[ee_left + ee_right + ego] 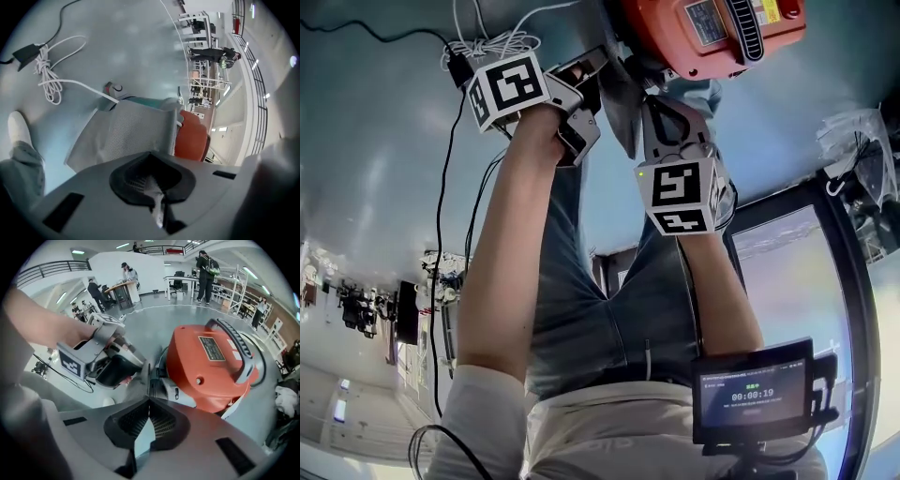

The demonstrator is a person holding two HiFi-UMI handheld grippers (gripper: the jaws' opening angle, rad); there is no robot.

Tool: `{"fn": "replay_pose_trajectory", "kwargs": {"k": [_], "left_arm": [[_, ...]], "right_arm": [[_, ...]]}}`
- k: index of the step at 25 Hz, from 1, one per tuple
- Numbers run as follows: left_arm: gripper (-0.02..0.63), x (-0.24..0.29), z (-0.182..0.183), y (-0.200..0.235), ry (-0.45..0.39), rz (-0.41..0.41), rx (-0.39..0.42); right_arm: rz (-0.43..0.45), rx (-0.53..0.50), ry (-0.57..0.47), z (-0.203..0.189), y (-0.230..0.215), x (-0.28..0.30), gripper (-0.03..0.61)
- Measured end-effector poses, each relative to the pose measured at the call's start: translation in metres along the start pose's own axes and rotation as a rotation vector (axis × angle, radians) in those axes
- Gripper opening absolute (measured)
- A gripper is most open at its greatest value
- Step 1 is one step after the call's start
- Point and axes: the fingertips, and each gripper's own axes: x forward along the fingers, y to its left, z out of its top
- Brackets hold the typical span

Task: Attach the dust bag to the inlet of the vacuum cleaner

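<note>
The orange vacuum cleaner (703, 33) stands on the grey floor in front of me, also seen in the right gripper view (211, 362). The grey fabric dust bag (622, 108) hangs between both grippers beside the vacuum's side. My left gripper (586, 75) is shut on the bag's cloth. In its own view the bag (126, 133) stretches from the jaws (157, 194) to the orange body (192, 138). My right gripper (661, 105) points steeply down and is shut on a thin edge of the bag (149, 378), which runs up from its jaws (149, 416).
A coiled white cable (51, 79) with a black plug (26, 54) lies on the floor to the left. My shoe (18, 129) stands near it. A clear plastic bag (862, 141) lies at the right. People and benches (206, 268) are far off.
</note>
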Motion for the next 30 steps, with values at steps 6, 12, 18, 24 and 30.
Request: {"fn": "replay_pose_trajectory", "kwargs": {"k": [6, 12, 18, 24, 30], "left_arm": [[0.004, -0.006, -0.02, 0.016, 0.025, 0.022, -0.044], [0.004, 0.003, -0.014, 0.006, -0.016, 0.007, -0.034], [0.005, -0.007, -0.013, 0.009, -0.019, -0.046, -0.046], [0.005, -0.011, -0.015, 0.019, -0.106, -0.105, -0.152], [0.005, 0.002, -0.066, 0.068, 0.037, -0.044, -0.048]], "right_arm": [[0.018, -0.013, -0.06, -0.011, -0.004, 0.004, 0.014], [0.098, 0.105, -0.06, -0.008, 0.001, 0.008, 0.015], [0.179, 0.182, -0.018, -0.019, -0.004, 0.001, 0.017], [0.236, 0.332, -0.025, -0.049, -0.033, -0.032, 0.017], [0.281, 0.681, -0.114, -0.086, -0.028, -0.029, 0.015]]}}
